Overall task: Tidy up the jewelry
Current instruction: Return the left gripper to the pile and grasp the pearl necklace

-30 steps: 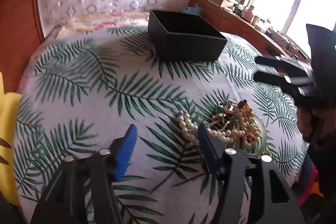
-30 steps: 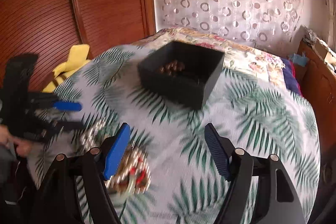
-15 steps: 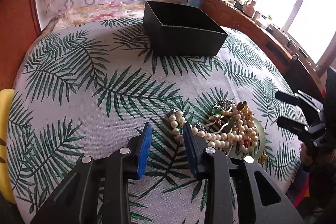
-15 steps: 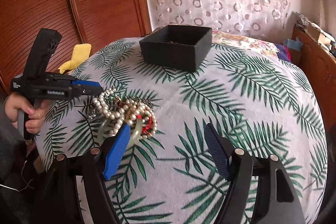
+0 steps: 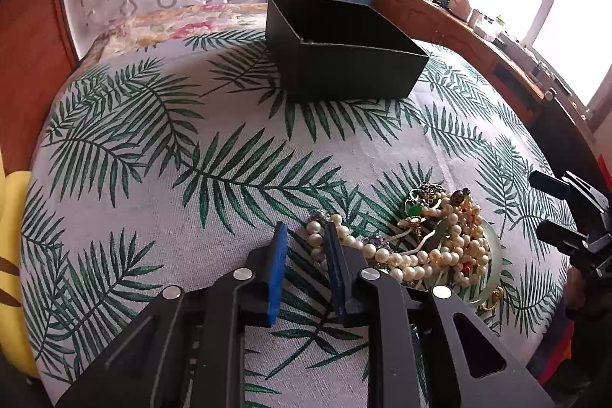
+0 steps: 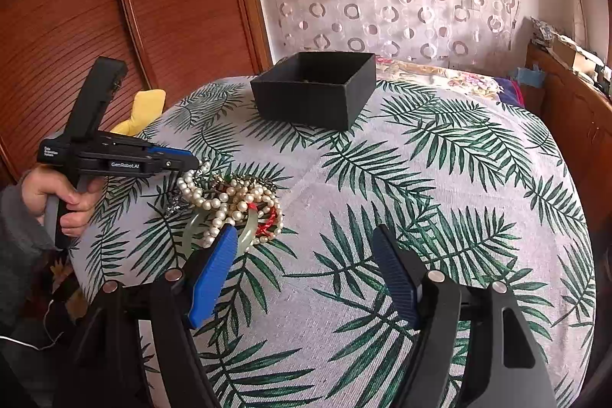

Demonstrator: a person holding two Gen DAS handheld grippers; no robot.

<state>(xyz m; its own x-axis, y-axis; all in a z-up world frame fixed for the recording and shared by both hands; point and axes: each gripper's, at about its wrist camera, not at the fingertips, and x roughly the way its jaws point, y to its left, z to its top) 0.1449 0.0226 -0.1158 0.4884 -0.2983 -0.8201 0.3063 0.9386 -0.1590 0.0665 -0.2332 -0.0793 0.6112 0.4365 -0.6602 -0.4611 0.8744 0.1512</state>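
A heap of jewelry point(image 5: 432, 247) point(image 6: 233, 201) lies on the palm-leaf tablecloth point(image 5: 229, 148): pearl strands, a pale green bangle point(image 6: 248, 228), red and green pieces. A black open box point(image 5: 344, 71) point(image 6: 306, 98) stands farther back. My left gripper point(image 5: 305, 236) point(image 6: 191, 161) points down at the heap's left end. Its jaws are closing with a pearl strand point(image 5: 316, 241) between them, and a gap still shows beside the pearls. My right gripper point(image 6: 304, 236) point(image 5: 535, 207) stands open just right of the heap with nothing between its fingers.
A person's hand point(image 6: 57, 194) in a grey sleeve holds the left gripper's handle. A yellow object point(image 5: 11, 217) point(image 6: 145, 106) lies off the table's left side. A wooden sideboard point(image 5: 478, 37) runs along the window side. Wooden panels point(image 6: 76, 6) and a curtain stand behind.
The left gripper's jaws have narrowed a lot and now straddle the pearl strand's end. The right gripper swung from the box toward the heap, then settled.
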